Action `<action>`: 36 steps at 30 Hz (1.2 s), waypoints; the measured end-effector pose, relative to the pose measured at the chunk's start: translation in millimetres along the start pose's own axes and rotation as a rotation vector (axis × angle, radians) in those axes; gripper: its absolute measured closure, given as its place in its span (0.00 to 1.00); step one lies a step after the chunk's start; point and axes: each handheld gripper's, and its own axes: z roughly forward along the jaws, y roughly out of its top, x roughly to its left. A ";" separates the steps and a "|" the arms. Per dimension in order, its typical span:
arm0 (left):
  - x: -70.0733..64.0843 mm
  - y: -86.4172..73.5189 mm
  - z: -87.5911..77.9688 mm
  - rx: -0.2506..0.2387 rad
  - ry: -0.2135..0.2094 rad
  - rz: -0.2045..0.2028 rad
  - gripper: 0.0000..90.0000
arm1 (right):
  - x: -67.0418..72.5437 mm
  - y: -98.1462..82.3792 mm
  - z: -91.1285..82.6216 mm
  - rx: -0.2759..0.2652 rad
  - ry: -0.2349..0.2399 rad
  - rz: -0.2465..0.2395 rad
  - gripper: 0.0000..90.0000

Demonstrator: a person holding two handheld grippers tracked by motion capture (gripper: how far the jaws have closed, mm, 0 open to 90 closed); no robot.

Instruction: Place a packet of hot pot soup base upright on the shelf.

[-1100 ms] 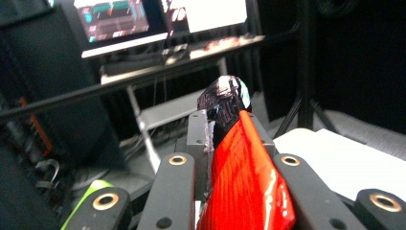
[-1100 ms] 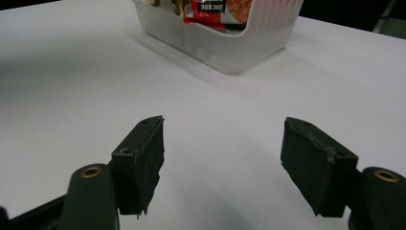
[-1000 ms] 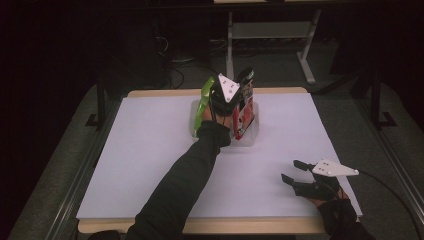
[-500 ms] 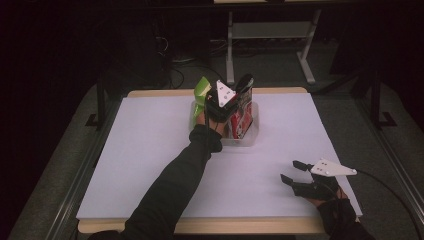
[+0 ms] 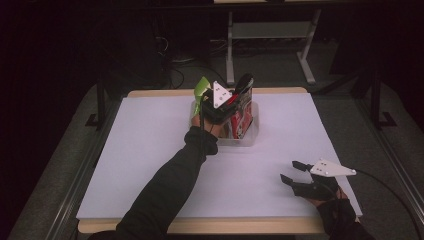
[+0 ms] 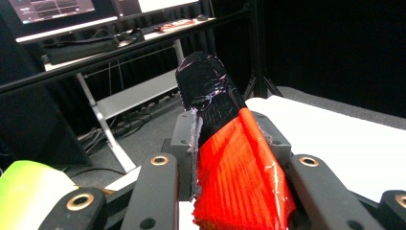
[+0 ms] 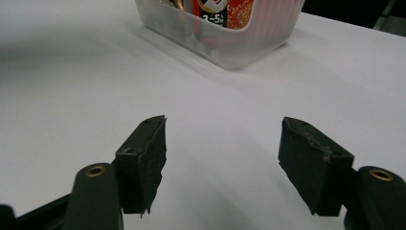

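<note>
- Left gripper view: the left gripper (image 6: 225, 191) has a red-and-black foil packet (image 6: 234, 163) standing between its jaws, black end up. The jaws have just been opening, and the frames don't settle whether the pads still press it — a loosened packet could tip or slide away.
- High view puts that gripper (image 5: 220, 100) over the clear plastic tub (image 5: 250, 136) near the middle of the tabletop's far edge; the tub is crowded with upright packets, so one set down leaning may flop over the rim onto the white tabletop (image 5: 150, 150).
- A green packet (image 5: 202, 89) stands just beside the hand — pulling back carelessly could knock it or drag the light tub.
- Right gripper (image 5: 295, 175) rests near the tabletop's near right corner, jaws wide and holding nothing, well apart from the tub — too far to steady it.
</note>
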 end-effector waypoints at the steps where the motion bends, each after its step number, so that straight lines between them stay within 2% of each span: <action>1: 0.5 0.0 -0.3 0.001 -0.003 -0.001 0.74 | 0.0 0.0 0.0 -0.001 0.000 0.000 0.36; 5: 2.5 -1.1 -2.3 0.004 -0.006 0.003 0.74 | -0.1 0.0 0.3 0.000 0.001 -0.001 0.36; 8: 2.3 -1.7 -4.4 0.010 -0.005 0.031 0.75 | 0.2 0.0 0.3 0.003 0.003 -0.001 0.36; 23: 3.7 -6.7 -13.0 0.003 -0.022 0.038 0.76 | 0.1 0.1 0.3 0.003 0.009 -0.001 0.41; 36: 8.2 -6.6 -31.2 0.018 -0.067 0.082 0.70 | -0.1 0.8 -1.0 -0.005 0.004 -0.003 0.43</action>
